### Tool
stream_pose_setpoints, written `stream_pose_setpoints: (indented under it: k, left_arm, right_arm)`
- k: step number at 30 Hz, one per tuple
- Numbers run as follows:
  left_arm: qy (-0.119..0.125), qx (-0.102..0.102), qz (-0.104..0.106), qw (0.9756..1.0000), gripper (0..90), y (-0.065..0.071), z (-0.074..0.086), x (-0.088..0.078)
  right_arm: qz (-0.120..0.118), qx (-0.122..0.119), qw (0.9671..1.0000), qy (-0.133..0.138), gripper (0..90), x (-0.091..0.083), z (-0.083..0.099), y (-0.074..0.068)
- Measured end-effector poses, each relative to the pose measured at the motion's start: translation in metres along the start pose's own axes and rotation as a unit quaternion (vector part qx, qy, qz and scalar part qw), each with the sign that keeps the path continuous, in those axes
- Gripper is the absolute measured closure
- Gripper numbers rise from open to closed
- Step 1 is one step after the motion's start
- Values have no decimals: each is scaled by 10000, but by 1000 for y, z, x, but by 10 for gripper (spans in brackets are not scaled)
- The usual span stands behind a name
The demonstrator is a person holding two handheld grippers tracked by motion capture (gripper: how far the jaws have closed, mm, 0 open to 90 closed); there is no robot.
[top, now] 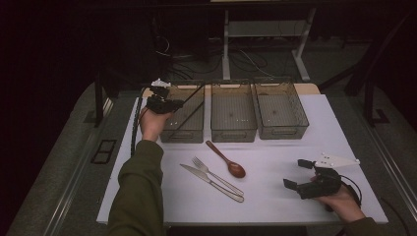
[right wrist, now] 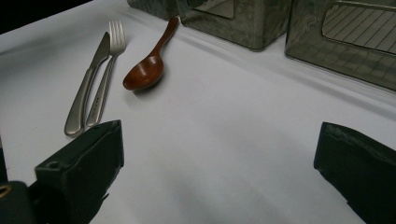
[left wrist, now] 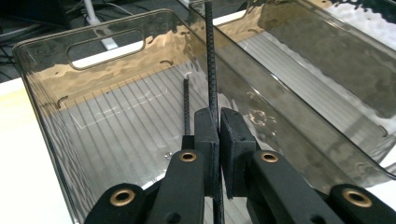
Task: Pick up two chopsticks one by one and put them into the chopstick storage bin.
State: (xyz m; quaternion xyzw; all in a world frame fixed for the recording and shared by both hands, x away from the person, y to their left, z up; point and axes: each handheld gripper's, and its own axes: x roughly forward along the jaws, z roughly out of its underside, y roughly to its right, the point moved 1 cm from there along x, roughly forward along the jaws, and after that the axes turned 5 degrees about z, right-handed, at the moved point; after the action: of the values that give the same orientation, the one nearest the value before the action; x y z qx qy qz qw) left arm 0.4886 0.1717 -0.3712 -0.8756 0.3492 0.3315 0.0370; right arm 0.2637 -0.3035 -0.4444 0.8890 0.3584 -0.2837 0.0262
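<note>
A thin black chopstick (left wrist: pixel 211 60) is clamped between the closed jaws of the left gripper (left wrist: pixel 219 122), and it is held slanting over the leftmost bin (left wrist: pixel 42 84), its far end reaching across toward the bin's rim next to the middle bin (left wrist: pixel 299 88). A second black chopstick (left wrist: pixel 186 105) is seen lying on the ribbed floor of the leftmost bin, just beside the held one. In the high view the left gripper (top: pixel 173 104) is held at the near left corner of that bin (top: pixel 189 135), with the held chopstick (top: pixel 192 97) running diagonally above it. Three smoky transparent bins are set in a row at the back of the white table (top: pixel 275 196); the middle bin (top: pixel 232 135) and the right bin (top: pixel 282 132) are placed just beside one another.

Nearer the person, a wooden spoon (top: pixel 227 161), a fork (top: pixel 216 176) and a knife (top: pixel 210 183) are laid close together on the table, the fork and knife side by side. The right gripper (top: pixel 295 173) is rested on the table at the right, well apart from the cutlery, and its jaws are spread wide with nothing between them.
</note>
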Motion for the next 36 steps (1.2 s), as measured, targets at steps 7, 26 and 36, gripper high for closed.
stream_pose_setpoints:
  k: [7, 26, 36]
  left_arm:
    - [-83, -241, -249, 9994, 851, -9, -1, 6]
    - [-344, -295, -472, 9979, 721, -10, 0, 19]
    - [-142, -155, -377, 9991, 564, -5, -5, 4]
  right_arm:
    - [-10, 8, 10000, 4, 11, 0, 0, 0]
    - [-24, 14, 10000, 30, 10, -1, 0, 1]
    - [-11, 34, 10000, 37, 11, -1, 0, 1]
